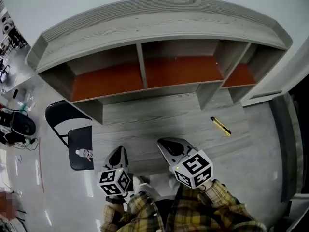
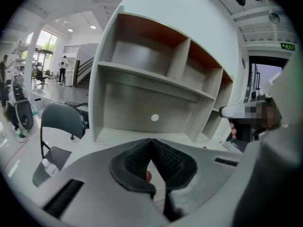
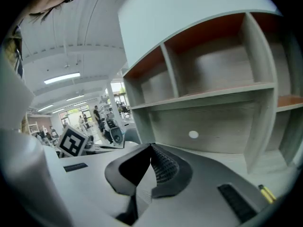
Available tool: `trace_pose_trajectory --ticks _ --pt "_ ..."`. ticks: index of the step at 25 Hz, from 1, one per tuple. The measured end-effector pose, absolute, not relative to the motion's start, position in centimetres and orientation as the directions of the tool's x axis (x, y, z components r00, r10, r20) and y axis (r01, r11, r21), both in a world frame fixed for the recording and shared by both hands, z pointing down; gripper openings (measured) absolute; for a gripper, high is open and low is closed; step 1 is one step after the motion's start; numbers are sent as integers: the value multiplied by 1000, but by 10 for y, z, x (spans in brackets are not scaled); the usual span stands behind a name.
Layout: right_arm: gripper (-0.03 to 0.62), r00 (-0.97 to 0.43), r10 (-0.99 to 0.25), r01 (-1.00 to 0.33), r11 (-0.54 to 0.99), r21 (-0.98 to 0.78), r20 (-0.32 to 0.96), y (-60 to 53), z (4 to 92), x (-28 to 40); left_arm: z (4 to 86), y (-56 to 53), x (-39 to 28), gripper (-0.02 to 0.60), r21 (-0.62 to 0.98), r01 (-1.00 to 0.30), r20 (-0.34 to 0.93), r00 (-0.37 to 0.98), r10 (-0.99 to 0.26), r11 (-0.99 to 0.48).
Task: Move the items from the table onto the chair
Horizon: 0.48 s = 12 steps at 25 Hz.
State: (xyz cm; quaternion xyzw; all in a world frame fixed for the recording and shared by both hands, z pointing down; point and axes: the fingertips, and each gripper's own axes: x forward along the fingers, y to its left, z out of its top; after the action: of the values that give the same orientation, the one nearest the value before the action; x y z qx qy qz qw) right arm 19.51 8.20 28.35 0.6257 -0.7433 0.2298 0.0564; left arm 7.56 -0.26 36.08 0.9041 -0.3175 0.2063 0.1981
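Observation:
A yellow and black pen-like item (image 1: 220, 125) lies on the grey wooden table (image 1: 159, 115) at the right, and shows low right in the right gripper view (image 3: 266, 193). A small white item (image 1: 84, 153) rests on the seat of the black chair (image 1: 72, 129) left of the table; the left gripper view also shows this item (image 2: 47, 166) on the chair (image 2: 61, 119). My left gripper (image 1: 119, 150) (image 2: 151, 141) hovers by the table's near edge, shut and holding nothing. My right gripper (image 1: 166, 143) (image 3: 151, 146) is beside it over the table, shut and holding nothing.
A hutch of open shelves (image 1: 154, 57) with orange floors rises along the table's far side. A black fan-like device (image 1: 17, 124) and cables sit on the floor at left. Plaid sleeves (image 1: 193, 211) fill the bottom of the head view.

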Motion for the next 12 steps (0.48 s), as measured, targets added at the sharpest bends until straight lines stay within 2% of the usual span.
trace_pose_trajectory --ticks 8,12 --pt "18 31 -885 -958 -159 -238 464 209 323 378 350 88 187 5 222 -548 513 769 -381 -807" --pt "20 63 -844 -951 -212 -224 533 255 371 444 352 114 208 5 207 -537 542 759 -361 -818"
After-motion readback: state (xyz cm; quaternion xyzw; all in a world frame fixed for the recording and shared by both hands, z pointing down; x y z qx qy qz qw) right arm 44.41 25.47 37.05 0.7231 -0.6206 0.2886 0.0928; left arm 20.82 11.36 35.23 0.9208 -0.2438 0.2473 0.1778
